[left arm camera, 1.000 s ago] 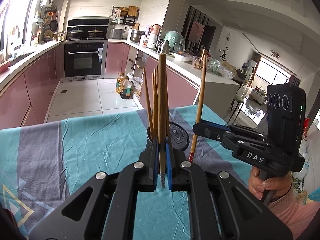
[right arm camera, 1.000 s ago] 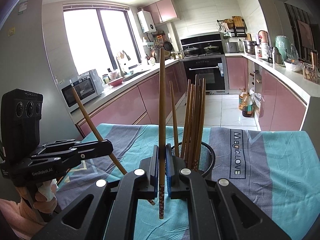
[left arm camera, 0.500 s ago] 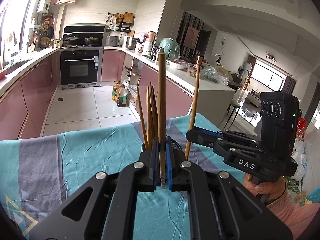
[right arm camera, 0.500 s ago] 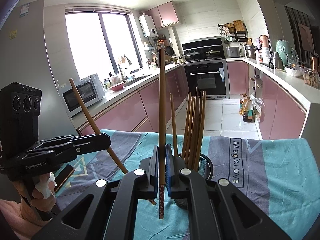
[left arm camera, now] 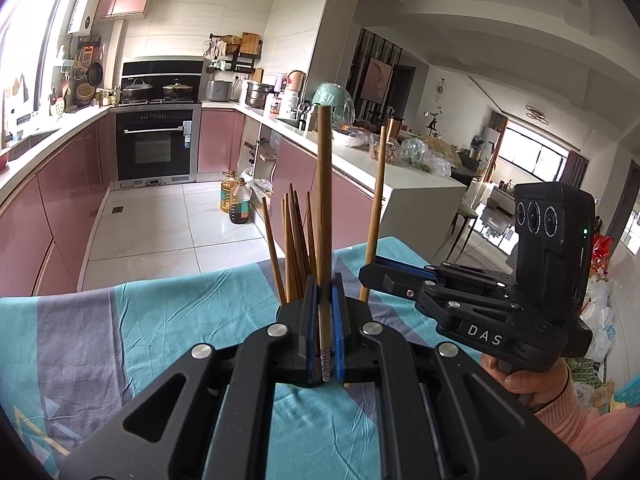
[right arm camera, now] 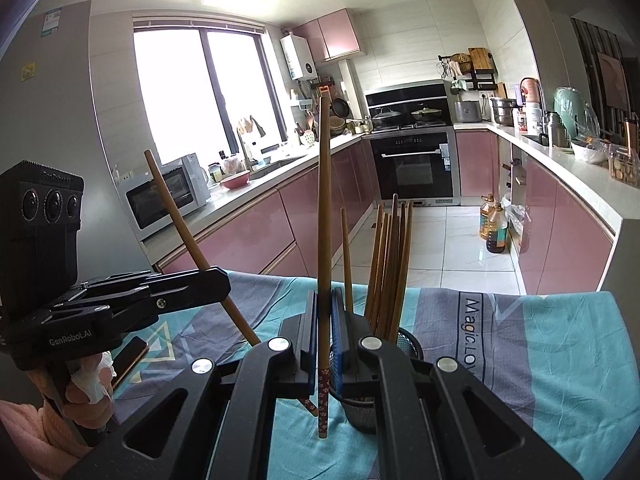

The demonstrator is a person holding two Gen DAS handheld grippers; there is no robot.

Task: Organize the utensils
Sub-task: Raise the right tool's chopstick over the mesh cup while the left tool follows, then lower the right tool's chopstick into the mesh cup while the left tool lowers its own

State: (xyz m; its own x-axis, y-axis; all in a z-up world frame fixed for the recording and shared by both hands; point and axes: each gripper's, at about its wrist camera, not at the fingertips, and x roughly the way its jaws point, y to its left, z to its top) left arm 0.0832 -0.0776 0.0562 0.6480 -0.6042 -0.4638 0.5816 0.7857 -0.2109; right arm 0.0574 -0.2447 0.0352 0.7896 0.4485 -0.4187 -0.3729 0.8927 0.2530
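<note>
My left gripper (left arm camera: pixel 324 312) is shut on a brown chopstick (left arm camera: pixel 323 208) held upright, its patterned tip at the bottom. My right gripper (right arm camera: pixel 324 320) is shut on another brown chopstick (right arm camera: pixel 324 216), also upright. A black mesh holder (right arm camera: pixel 404 344) on the table holds several chopsticks (right arm camera: pixel 390 264); it sits just behind and right of my right gripper. In the left wrist view the holder's chopsticks (left arm camera: pixel 294 248) rise just behind my left jaws. The right gripper (left arm camera: pixel 370 274) with its chopstick (left arm camera: pixel 376 208) shows to the right there. The left gripper (right arm camera: pixel 222 284) shows at left in the right wrist view.
The table wears a teal and grey cloth (right arm camera: pixel 540 344). A dark phone-like slab (right arm camera: pixel 130 356) lies on it at the left. Pink kitchen cabinets (right arm camera: pixel 248 236), an oven (right arm camera: pixel 416 164) and oil bottles on the floor (right arm camera: pixel 494 228) lie beyond the table.
Both grippers have risen a little with their chopsticks and the views tilted up. The holder now sits lower and nearer behind the jaws.
</note>
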